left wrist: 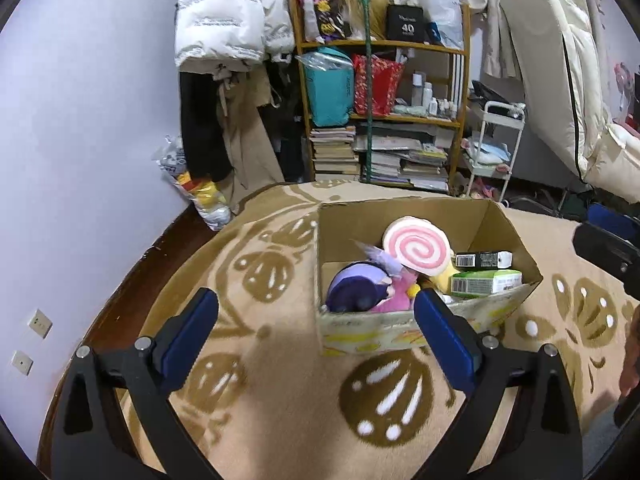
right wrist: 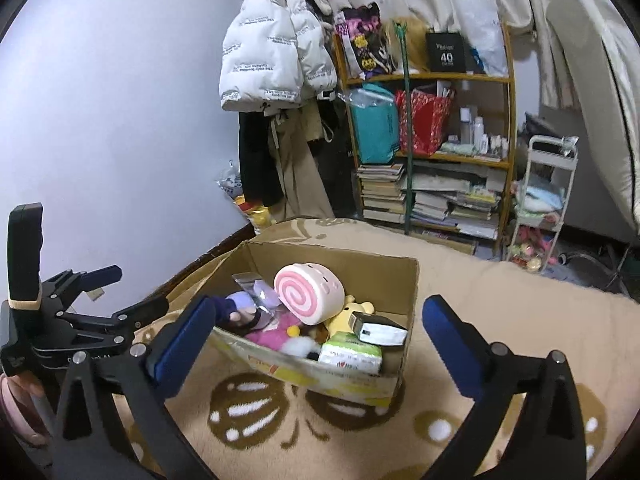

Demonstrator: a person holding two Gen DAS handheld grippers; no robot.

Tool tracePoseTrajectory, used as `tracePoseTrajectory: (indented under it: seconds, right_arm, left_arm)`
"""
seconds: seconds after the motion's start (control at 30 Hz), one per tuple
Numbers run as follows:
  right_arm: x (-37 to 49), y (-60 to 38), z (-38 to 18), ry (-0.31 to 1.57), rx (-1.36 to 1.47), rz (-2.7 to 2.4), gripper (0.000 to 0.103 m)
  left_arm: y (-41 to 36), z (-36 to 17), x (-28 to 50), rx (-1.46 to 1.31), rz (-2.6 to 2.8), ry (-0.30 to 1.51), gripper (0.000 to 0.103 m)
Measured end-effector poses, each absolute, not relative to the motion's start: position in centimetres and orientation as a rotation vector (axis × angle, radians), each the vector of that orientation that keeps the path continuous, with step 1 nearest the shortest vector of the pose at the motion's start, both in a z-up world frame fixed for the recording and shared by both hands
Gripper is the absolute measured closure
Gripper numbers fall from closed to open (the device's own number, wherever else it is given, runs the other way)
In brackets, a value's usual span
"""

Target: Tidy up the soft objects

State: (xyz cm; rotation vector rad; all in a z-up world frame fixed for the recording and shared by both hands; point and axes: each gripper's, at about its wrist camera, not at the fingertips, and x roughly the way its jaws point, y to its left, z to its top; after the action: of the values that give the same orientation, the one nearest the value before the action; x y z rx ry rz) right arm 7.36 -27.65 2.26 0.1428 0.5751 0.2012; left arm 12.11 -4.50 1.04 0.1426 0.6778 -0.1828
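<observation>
Above the tan patterned carpet (left wrist: 280, 412) we hold both tools tilted downward toward the cardboard box (right wrist: 408, 280). Our left hand-held gripper (left wrist: 316, 312) is released, its blue pads spread wide with nothing between them; the box's near corner sits just past its right pad. Our right hand-held gripper (right wrist: 316, 316) is likewise released and grasps nothing, with the box showing through its gap.

Inside the box lie the soft toys: a pink swirl plush (right wrist: 308, 294) on top, a purple plush (left wrist: 356, 290) toward the left, a yellow plush (right wrist: 352, 312) beneath, and a green carton (right wrist: 352, 356) and a dark carton (right wrist: 380, 330) at the right end.

Behind stand a cluttered bookshelf (left wrist: 380, 44), a white puffer jacket (left wrist: 228, 12) and a white trolley (left wrist: 500, 140). The carpet around the box lies open; its far edge meets dark floor beside the wall.
</observation>
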Motion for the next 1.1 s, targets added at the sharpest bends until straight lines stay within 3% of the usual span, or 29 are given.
tracePoseTrajectory:
  seconds: [0.67, 1.1]
  right_arm:
    - [-3.3, -26.0, 6.7, 0.481, 0.098, 0.139, 0.000]
    - [-6.6, -25.6, 5.3, 0.377, 0.091, 0.119, 0.000]
  left_arm:
    - [-0.5, 6.0, 1.4, 0.137, -0.131, 0.503, 0.005]
    - [1.6, 3.5, -1.9, 0.131, -0.081, 0.394, 0.005]
